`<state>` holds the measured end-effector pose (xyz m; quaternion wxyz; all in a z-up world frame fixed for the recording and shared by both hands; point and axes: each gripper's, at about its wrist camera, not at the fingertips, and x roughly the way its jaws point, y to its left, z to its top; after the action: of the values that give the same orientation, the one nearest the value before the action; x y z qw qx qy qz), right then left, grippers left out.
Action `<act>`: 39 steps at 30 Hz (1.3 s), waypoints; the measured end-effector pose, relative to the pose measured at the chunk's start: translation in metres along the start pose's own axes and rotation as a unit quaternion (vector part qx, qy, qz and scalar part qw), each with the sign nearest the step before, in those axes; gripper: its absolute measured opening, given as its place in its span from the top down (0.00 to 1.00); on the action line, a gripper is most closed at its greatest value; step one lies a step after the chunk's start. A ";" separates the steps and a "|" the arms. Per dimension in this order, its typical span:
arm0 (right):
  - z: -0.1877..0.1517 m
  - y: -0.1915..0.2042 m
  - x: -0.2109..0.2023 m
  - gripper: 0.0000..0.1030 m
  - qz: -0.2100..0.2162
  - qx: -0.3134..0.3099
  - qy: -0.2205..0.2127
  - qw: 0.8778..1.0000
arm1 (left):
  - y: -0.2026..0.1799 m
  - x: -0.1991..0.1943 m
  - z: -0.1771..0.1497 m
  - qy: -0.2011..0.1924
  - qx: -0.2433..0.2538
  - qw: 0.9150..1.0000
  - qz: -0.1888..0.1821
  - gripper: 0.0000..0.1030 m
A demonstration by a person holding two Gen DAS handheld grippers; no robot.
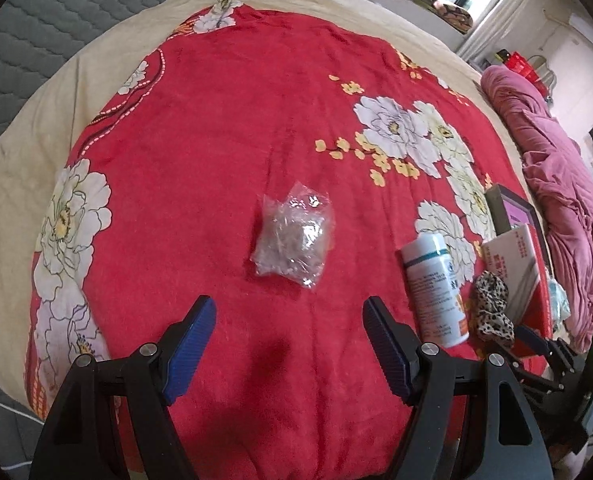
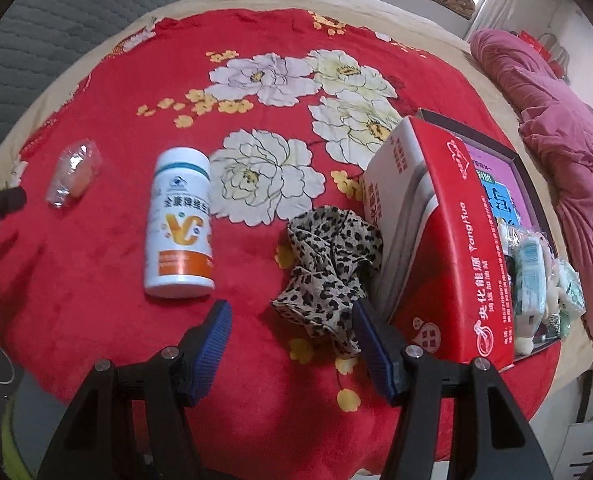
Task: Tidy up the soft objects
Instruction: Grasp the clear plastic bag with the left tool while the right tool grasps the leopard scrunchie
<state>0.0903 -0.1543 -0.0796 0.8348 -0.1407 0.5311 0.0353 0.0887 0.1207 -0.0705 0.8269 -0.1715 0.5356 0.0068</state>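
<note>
A crumpled clear plastic bag (image 1: 294, 238) lies on the red flowered blanket (image 1: 224, 128), just ahead of my left gripper (image 1: 288, 312), which is open with nothing between its blue pads. A leopard-print scrunchie (image 2: 330, 264) lies ahead of my right gripper (image 2: 292, 316), against a red and white box (image 2: 432, 248). The right gripper is open and empty; its right finger (image 2: 370, 340) is close beside the scrunchie's near edge. The scrunchie (image 1: 492, 306) also shows at the right of the left wrist view. The bag (image 2: 74, 174) appears far left in the right wrist view.
A white vitamin bottle (image 2: 180, 220) lies on its side between the bag and the scrunchie. Behind the red box is an open dark tray (image 2: 516, 176) holding small packets and soft toys (image 2: 536, 280). A pink quilt (image 2: 556, 128) is piled at the right. A grey padded headboard (image 1: 56, 40) stands at the far left.
</note>
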 end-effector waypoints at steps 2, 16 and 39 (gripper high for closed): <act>0.000 -0.001 0.003 0.40 -0.006 0.001 -0.002 1.000 | 0.001 0.005 0.004 0.003 -0.001 1.000 -0.001 0.25; 0.003 -0.008 0.017 0.40 -0.006 0.002 0.003 1.000 | -0.007 0.046 0.024 0.024 0.004 0.999 0.025 0.25; 0.015 -0.003 0.058 0.82 -0.076 -0.038 0.024 0.996 | -0.019 0.085 0.038 0.033 0.013 0.998 0.056 0.43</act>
<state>0.1292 -0.1585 -0.1246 0.8161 -0.2128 0.5372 -0.0116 0.1621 0.0989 -0.1266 0.8092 -0.1308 0.5713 0.0407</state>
